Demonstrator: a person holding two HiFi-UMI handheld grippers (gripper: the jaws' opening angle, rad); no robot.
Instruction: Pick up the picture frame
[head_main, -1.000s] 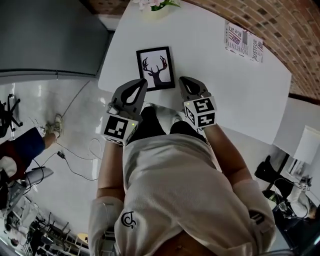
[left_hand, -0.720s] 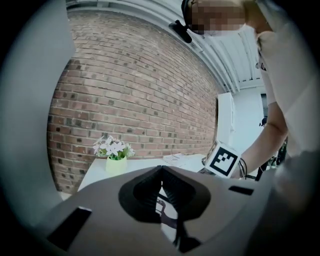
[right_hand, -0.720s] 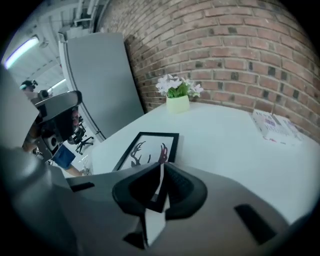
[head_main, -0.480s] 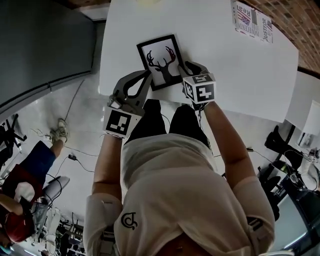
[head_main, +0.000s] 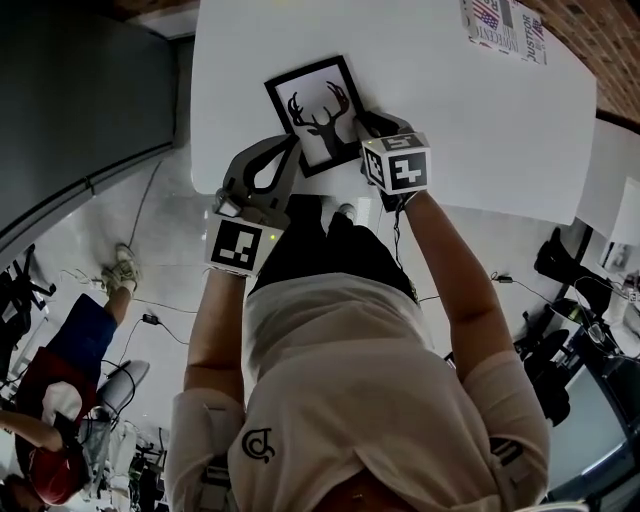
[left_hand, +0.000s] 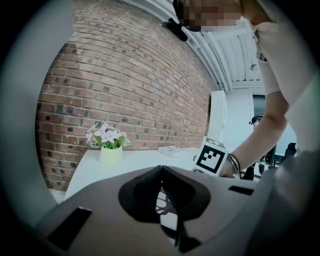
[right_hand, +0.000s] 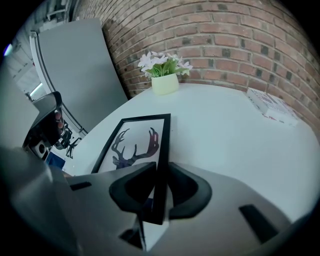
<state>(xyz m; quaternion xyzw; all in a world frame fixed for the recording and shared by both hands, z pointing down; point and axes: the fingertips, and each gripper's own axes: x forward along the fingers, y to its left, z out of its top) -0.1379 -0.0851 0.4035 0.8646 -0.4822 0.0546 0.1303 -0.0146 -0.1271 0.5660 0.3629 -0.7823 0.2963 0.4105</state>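
A black picture frame (head_main: 315, 112) with a deer silhouette lies flat near the front edge of the white table (head_main: 450, 120). My right gripper (head_main: 368, 122) points steeply down at the frame's near right corner. In the right gripper view the frame (right_hand: 135, 145) has its right rail between the jaws of this gripper (right_hand: 161, 167); they are closing and both tips touch the rail. My left gripper (head_main: 290, 147) hovers at the table's front edge by the frame's near left corner, shut and empty (left_hand: 161, 170).
A pot of white flowers (right_hand: 165, 82) stands at the table's far edge before a brick wall. A printed box (head_main: 505, 22) lies at the far right. The floor drops away left of the table, where a seated person (head_main: 60, 400) shows.
Both grippers came down toward the table. The right one opened and settled over the frame's right rail; the left one stayed shut by the near left corner.
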